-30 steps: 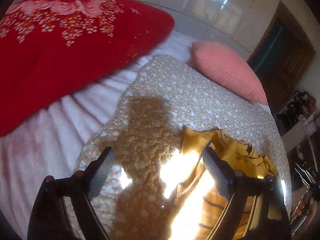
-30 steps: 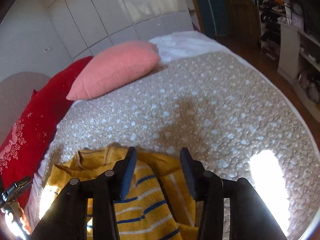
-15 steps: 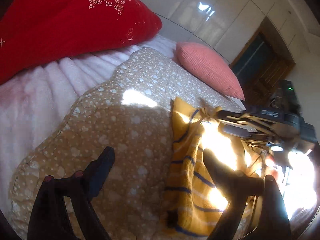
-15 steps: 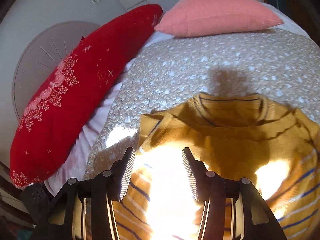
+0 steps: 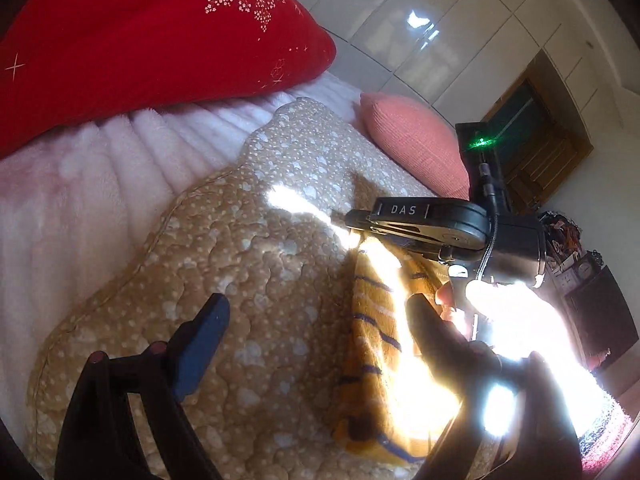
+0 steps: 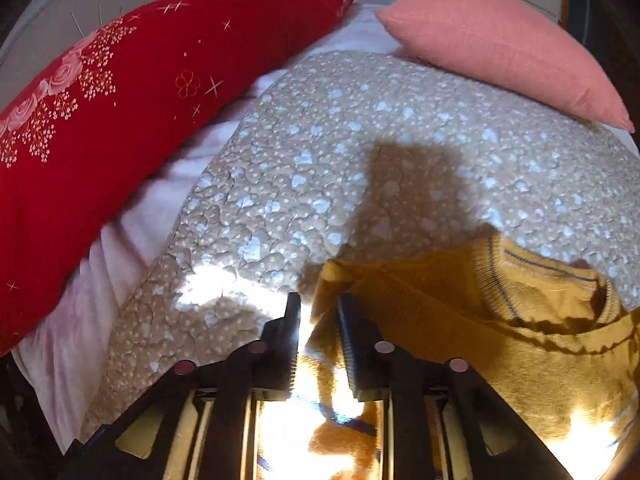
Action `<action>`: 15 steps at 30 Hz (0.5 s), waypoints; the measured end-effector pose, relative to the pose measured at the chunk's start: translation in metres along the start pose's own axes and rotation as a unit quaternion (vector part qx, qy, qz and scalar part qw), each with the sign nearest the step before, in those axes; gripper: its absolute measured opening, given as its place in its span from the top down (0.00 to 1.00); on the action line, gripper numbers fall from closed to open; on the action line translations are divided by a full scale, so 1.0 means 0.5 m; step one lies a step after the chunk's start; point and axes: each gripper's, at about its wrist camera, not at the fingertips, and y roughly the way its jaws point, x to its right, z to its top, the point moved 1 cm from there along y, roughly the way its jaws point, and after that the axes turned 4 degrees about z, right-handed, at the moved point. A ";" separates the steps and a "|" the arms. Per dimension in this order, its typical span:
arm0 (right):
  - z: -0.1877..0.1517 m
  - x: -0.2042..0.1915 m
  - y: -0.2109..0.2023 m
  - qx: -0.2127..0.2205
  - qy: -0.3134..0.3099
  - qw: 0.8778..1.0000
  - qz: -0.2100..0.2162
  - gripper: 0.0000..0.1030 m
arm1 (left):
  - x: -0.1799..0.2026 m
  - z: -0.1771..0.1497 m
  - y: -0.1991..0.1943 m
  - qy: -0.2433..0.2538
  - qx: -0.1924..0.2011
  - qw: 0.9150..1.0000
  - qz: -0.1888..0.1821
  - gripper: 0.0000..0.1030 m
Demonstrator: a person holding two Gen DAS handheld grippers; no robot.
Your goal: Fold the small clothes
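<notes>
I have the right gripper (image 6: pixel 318 316) closing on the sweater (image 6: pixel 460 320) shoulder edge, cloth between its jaws; left gripper (image 5: pixel 316 320) wide, empty. Sweater lies on the bed (image 6: pixel 360 152). Next: secure grip, fold inward.

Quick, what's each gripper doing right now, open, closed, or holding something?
Left gripper: open, holding nothing.
Right gripper: jaws have just been closing over the yellow sweater edge; grip cannot be told.

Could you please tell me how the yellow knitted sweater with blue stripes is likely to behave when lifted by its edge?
The yellow knitted sweater with blue stripes will probably hang floppy, since it already lies creased and folded on the beige quilted bedspread. It looks light, being a small garment. The ribbed knit should grip rather than slip where the right tool, whose jaws have just been closing, straddles its edge.
</notes>
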 end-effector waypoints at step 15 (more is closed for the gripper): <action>-0.233 0.372 -0.468 0.118 0.129 0.984 -0.043 0.60 | 0.073 -0.031 -0.046 0.038 0.021 0.999 -0.020 0.14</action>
